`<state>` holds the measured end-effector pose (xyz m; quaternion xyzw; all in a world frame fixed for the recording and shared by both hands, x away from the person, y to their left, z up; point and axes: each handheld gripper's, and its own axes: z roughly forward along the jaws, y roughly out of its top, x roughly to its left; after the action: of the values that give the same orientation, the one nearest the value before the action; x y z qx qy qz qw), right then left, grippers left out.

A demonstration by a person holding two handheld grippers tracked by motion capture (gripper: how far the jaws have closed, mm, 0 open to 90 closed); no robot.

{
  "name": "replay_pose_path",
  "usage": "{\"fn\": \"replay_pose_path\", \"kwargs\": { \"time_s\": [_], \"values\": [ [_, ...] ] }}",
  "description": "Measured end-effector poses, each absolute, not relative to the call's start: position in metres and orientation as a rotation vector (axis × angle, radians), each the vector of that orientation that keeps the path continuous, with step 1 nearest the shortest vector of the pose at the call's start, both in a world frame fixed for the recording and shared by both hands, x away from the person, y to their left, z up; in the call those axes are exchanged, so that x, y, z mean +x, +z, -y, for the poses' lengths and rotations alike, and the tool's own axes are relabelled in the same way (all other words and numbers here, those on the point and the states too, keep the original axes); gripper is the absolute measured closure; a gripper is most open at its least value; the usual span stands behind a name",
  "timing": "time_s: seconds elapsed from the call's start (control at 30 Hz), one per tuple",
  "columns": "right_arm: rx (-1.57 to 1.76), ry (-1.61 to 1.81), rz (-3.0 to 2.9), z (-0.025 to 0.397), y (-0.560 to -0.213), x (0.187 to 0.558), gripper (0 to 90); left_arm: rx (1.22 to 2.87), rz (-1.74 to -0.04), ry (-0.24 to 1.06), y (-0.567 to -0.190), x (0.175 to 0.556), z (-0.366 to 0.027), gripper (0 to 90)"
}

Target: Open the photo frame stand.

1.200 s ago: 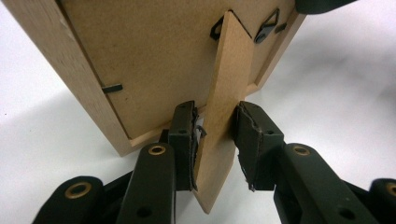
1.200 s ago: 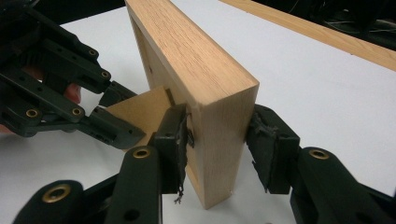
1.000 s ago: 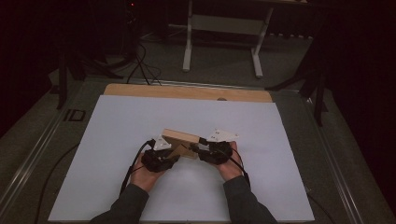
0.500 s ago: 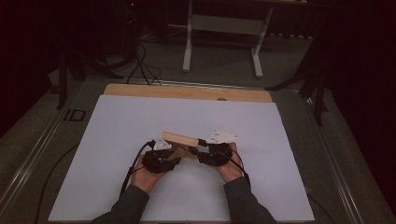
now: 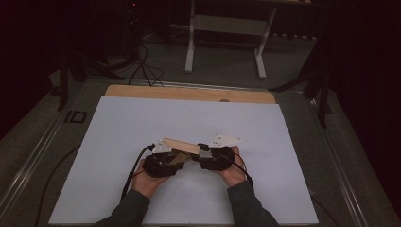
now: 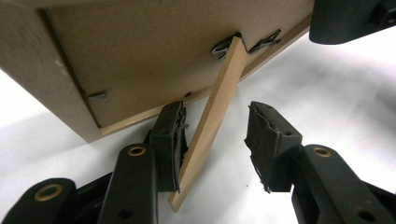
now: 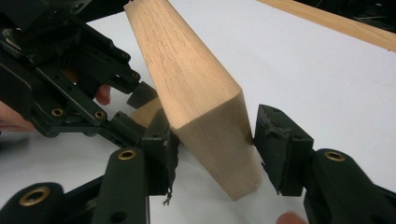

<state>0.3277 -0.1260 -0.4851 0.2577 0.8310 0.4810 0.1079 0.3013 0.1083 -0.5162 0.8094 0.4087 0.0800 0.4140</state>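
Note:
A light wooden frame (image 5: 181, 145) is held tilted above the white table sheet (image 5: 142, 118), between both grippers. In the left gripper view I see its flat back panel (image 6: 140, 51) with a thin wooden stand strip (image 6: 212, 126) hinged out from it. My left gripper (image 6: 215, 112) is open around that strip: the strip rests against the left pad (image 6: 169, 140) and the right pad is apart from it. My right gripper (image 7: 214, 119) is shut on the frame's thick end (image 7: 219, 135). The left gripper (image 7: 70, 84) also appears at the far left of the right gripper view.
The white sheet covers a wooden tabletop whose bare far edge (image 5: 189, 93) shows. Beyond the table stand a white trestle frame (image 5: 227, 28) and cables on the floor (image 5: 142, 66). Dark floor surrounds the table.
Both hands and the frame have shifted slightly toward the person; the holds look unchanged.

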Motion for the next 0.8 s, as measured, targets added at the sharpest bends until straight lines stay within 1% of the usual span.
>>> {"fn": "replay_pose_path", "kwargs": {
  "time_s": [0.37,0.8],
  "values": [
    [0.75,1.414,-2.471,0.1246,-0.4844,0.3254,44.6,2.005,-1.047,0.15,-0.5187,0.3001,-0.1135,54.7],
    [0.714,1.395,-2.496,0.1216,-0.4842,0.3225,39.8,2.007,-1.044,0.153,-0.5175,0.2976,-0.1151,54.1]
  ]
}}
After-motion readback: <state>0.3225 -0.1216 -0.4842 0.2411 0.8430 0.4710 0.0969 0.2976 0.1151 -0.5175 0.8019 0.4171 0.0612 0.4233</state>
